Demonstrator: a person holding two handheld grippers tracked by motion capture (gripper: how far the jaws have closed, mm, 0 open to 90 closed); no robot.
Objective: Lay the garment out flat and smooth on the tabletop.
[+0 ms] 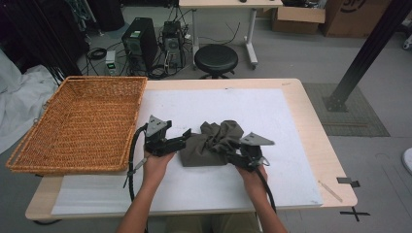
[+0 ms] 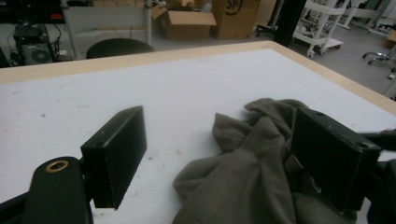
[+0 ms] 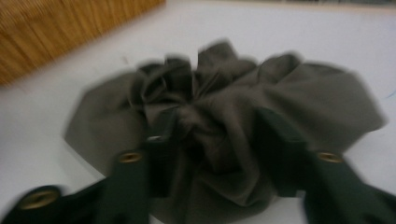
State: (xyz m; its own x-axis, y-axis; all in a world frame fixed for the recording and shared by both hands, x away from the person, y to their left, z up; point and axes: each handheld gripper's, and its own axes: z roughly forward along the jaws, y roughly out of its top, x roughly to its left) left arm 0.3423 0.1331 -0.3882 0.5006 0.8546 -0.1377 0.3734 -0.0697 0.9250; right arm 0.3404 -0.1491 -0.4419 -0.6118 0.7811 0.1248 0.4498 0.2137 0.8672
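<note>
Crumpled olive-grey cloth [image 1: 212, 143] bunched on the white mat [image 1: 272, 111], about midway between the tabletop's left and right edges, nearer the front edge than the back. Left gripper [image 1: 187, 134] at the cloth's left side, jaws spread wide, one over bare mat, the other against the fabric, nothing pinched. Right gripper [image 1: 234, 148] pushed into the cloth's right side, jaws partly closed with folds bunched between them; firm grip impossible to tell through blur. Wicker basket [image 1: 77, 121] over the tabletop's left edge.
</note>
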